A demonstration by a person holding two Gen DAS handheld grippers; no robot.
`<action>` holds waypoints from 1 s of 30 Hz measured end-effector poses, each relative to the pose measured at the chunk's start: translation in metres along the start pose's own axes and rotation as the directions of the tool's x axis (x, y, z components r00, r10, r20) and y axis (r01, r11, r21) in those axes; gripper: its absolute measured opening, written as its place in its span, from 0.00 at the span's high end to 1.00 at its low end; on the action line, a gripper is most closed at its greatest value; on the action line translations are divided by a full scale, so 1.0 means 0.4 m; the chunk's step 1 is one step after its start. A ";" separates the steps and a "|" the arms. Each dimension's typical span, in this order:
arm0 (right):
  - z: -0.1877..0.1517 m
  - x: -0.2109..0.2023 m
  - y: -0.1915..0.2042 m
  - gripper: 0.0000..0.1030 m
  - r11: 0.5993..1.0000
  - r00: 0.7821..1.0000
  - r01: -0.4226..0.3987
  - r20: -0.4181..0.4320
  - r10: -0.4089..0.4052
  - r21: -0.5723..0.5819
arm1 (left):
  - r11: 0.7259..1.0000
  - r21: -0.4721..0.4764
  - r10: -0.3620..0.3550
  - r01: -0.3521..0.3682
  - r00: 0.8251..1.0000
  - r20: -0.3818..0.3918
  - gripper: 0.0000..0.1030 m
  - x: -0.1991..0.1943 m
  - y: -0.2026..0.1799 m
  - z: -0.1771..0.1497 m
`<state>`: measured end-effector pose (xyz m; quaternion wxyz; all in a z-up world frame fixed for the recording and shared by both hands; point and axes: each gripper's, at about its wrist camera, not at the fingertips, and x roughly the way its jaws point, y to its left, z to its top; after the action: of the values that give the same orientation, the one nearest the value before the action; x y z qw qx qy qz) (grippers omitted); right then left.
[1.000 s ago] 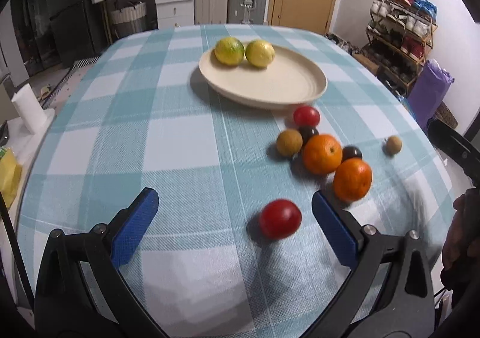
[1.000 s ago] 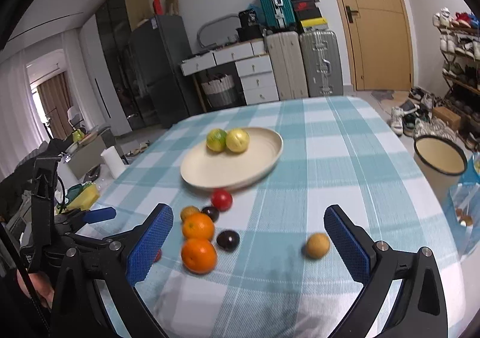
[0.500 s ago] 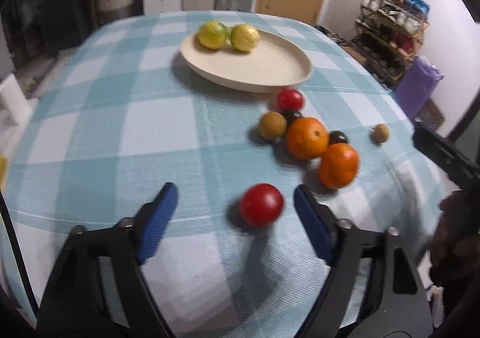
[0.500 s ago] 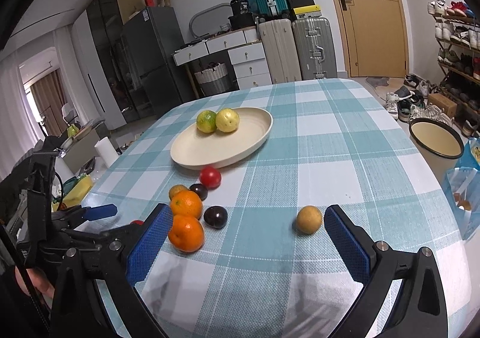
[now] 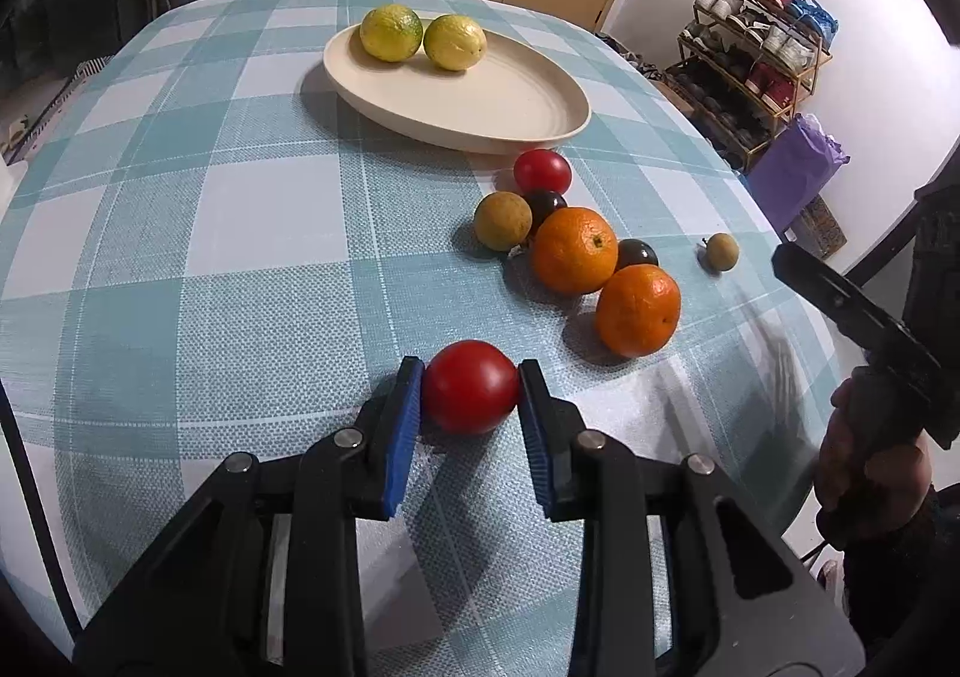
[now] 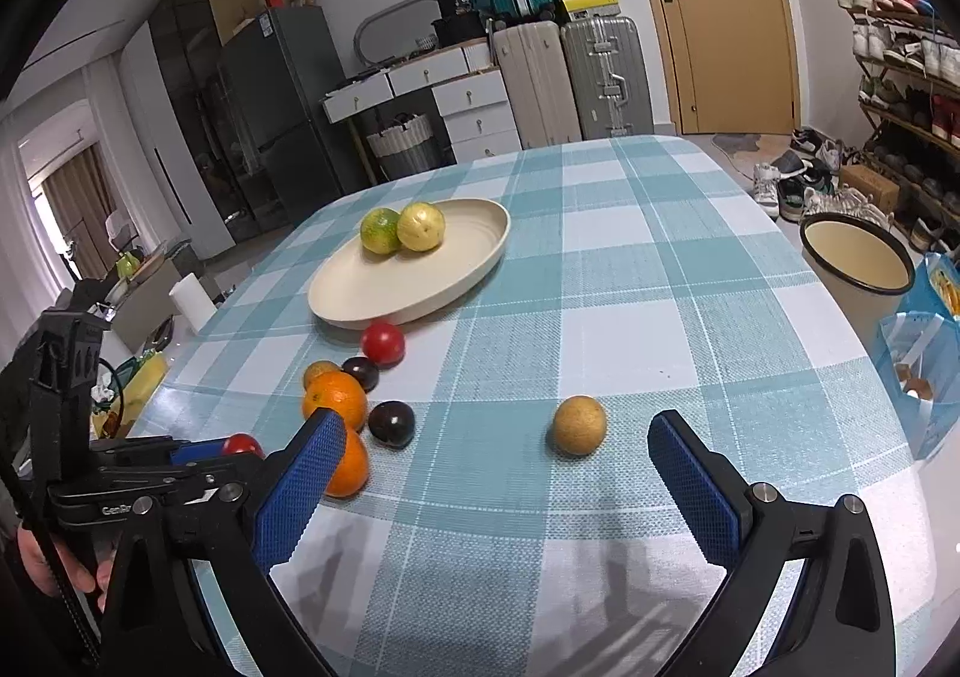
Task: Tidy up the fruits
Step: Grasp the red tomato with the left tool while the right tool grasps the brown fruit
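Landmark: the cream oval plate (image 5: 510, 107), smooth and shallow, on a teal-and-white checked woven tablecloth (image 5: 240, 257).
Left gripper (image 5: 471, 395): its jaws are closing on the near red tomato (image 5: 470, 394), and both ribbed blue pads (image 5: 405, 425) already touch its sides. The tomato sits on the cloth, well on the near side of the plate.
Right gripper (image 6: 495, 473): spread wide with nothing between the textured blue pads (image 6: 300, 491). It hovers over the cloth, well on the near side of the plate.
Hidden or cut off: in the right wrist view the near tomato (image 6: 242, 444) shows only as a red sliver behind the left gripper's black frame. The near orange (image 6: 348, 464) is partly covered by the right gripper's left pad. In the left wrist view only a black edge of the right gripper and a hand (image 5: 864, 467) on its grip show at the right border.
On the plate: two round yellow-green citrus fruits (image 5: 390, 32), dimpled skin, touching each other at the far end.
Cluster just beside the plate's near rim: a second glossy red tomato (image 5: 542, 171), a dull tan round fruit (image 5: 503, 221), two dark shiny plums (image 5: 637, 254) and two pebbly oranges (image 5: 575, 249), packed close.
Lone fruit: a small tan round fruit (image 6: 579, 425) with a rough matt skin, apart from the cluster, just ahead of the right gripper's open fingers.
Hard to make out: what kind of fruit the tan ones are.
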<state>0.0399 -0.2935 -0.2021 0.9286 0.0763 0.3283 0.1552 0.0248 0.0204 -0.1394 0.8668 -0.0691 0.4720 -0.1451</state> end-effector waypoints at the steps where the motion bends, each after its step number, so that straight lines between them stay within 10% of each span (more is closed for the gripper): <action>1: 0.002 0.004 -0.003 0.00 1.000 1.000 0.003 -0.007 -0.003 0.003 | 1.000 0.000 -0.002 0.002 1.000 0.001 0.72 -0.001 0.001 0.001; 18: 0.029 0.069 -0.054 0.04 0.998 0.995 0.041 -0.097 -0.038 0.036 | 0.999 -0.048 -0.021 0.023 0.999 0.033 0.72 -0.031 0.043 0.036; 30: 0.025 0.114 -0.054 0.53 0.997 0.983 0.078 -0.167 -0.078 -0.004 | 0.998 -0.060 -0.031 0.034 0.998 0.064 0.72 -0.056 0.062 0.087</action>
<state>0.0850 -0.2988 -0.2262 0.9031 0.0513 0.4078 0.1242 0.0471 0.0504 -0.1091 0.8762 -0.1078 0.4477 -0.1424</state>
